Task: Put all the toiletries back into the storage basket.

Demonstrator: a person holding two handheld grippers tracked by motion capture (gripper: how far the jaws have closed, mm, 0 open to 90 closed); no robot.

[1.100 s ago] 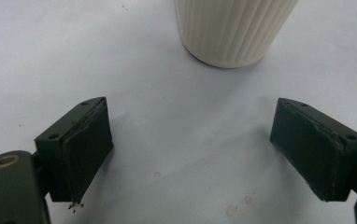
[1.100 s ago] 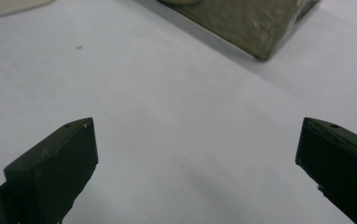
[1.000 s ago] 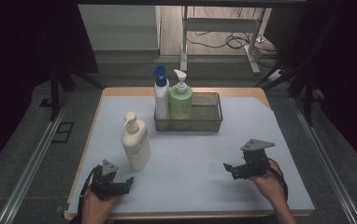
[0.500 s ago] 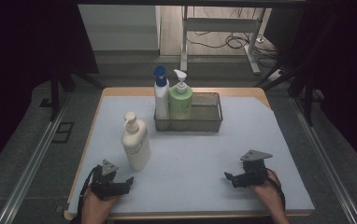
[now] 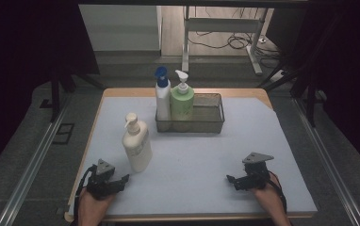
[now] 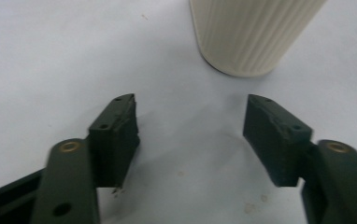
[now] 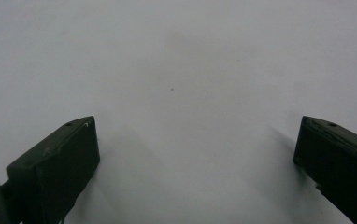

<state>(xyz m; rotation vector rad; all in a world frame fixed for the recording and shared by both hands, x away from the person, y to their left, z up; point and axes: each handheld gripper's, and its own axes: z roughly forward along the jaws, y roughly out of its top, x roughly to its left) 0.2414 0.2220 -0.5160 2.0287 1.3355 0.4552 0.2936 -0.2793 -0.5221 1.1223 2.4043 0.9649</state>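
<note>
At the seven o'clock corner of the table [image 5: 201, 155] rests the left hand-held gripper [image 5: 117, 182], held in the person's left hand [image 5: 93, 207]. Its jaws have just been closing a little, yet they stand apart with nothing between them; in the left gripper view only bare pale-blue mat shows in the gap of this hand-held gripper [image 6: 189, 119]. Just beyond the jaw tips, toward one o'clock in that view, stands the cream bottle [image 6: 253, 35], apart from both pads. Its wall is ribbed with fine vertical grooves, and its rounded base sits flat on the mat. From the high view the cream bottle [image 5: 137, 145] stands upright near the mat's left edge, at about eight o'clock of the table, with a white pump head whose spout points toward nine o'clock.

At five o'clock lies the right hand-held gripper [image 5: 231, 179], jaws spread wide over empty mat, as the right gripper view confirms [image 7: 193, 140].

Farther out, at twelve o'clock, one dark mesh basket [image 5: 211, 123] holds two upright bottles side by side in its left end: one white bottle [image 5: 162, 101] with a blue cap and one green bottle [image 5: 182, 103] with a white pump. That makes three bottles, one basket and two hand-held grippers.
</note>
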